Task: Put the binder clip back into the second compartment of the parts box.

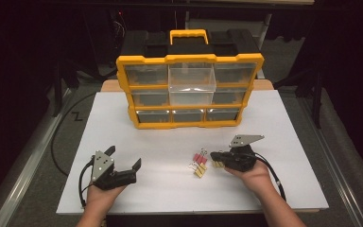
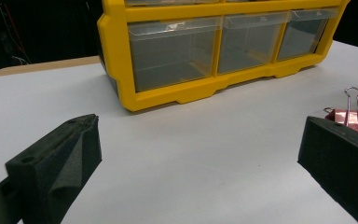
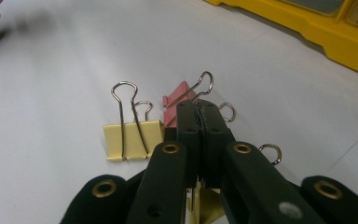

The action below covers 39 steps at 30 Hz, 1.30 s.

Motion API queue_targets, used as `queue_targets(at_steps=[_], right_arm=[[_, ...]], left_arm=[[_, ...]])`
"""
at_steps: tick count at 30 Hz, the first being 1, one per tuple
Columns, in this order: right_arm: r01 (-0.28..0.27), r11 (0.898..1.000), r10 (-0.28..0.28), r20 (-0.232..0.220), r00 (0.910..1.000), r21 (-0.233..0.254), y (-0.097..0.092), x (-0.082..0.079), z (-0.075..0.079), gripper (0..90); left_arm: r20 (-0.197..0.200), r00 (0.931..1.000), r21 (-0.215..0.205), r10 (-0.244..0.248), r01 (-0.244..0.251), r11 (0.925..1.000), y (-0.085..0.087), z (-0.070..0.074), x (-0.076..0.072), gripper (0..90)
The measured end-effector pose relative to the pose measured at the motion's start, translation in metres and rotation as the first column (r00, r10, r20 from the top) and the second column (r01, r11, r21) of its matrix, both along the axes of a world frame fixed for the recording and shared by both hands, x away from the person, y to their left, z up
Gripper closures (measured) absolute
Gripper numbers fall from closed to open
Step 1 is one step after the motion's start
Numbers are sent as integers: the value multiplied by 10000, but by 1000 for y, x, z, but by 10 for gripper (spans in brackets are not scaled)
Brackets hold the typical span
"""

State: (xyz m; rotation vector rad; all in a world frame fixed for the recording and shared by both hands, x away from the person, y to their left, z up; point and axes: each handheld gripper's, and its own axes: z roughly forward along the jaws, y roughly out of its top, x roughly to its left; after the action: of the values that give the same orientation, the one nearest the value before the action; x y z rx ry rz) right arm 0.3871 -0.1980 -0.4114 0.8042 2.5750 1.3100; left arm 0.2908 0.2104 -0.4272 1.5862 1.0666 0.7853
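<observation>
tabletop (image 1: 274, 132): white sheet, yellow drawer organizer (image 1: 189, 90) at the back
left tongs (image 1: 125, 158): resting low, wide apart, nothing between
right tongs (image 1: 213, 156): lying level, pressed together over a yellow binder clip (image 3: 205, 205)
other clips: yellow binder clip (image 3: 131, 135) and pink one (image 3: 179, 100) just beside

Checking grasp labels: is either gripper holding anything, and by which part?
Right gripper shut over a yellow binder clip, seemingly on its wire handle; left gripper open, empty.

White table (image 1: 137, 189). Yellow drawer organizer (image 1: 189, 90) stands at far middle, one clear drawer pulled out. Binder clips on near right: yellow clip (image 3: 131, 135), pink clip (image 3: 177, 100) just beside it, another yellow clip (image 1: 200, 171) close by.
</observation>
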Motion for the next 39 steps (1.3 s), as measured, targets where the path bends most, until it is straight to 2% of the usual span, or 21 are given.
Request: queue_targets(at_steps=[19, 25, 28, 32, 37, 39], right_arm=[[-176, 9985, 185, 166, 9997, -510, -8, 0, 4, 900], [-170, 9957, 184, 141, 9997, -906, -8, -2, 7, 900], [-114, 9917, 124, 65, 9999, -1283, -8, -2, 10, 900], [-94, 9891, 88, -44, 10000, -1468, -10, -2, 12, 900], [-166, 9767, 135, -159, 9998, -2138, -10, -1, 17, 900], [-229, 9674, 180, -218, 9996, -2521, -9, 0, 19, 900]], left_arm=[[55, 10000, 30, -53, 52, 10000, -1, 0, -1, 3], [64, 9999, 51, -118, 117, 9999, -2, 0, 0, 3], [81, 9998, 107, -202, 201, 9997, -3, 0, 0, 3], [87, 9996, 102, -283, 282, 9996, -2, 1, 0, 3], [106, 9994, 62, -322, 321, 9995, -2, 1, -1, 3], [114, 9994, 33, -331, 331, 9994, -2, 1, -1, 3]])
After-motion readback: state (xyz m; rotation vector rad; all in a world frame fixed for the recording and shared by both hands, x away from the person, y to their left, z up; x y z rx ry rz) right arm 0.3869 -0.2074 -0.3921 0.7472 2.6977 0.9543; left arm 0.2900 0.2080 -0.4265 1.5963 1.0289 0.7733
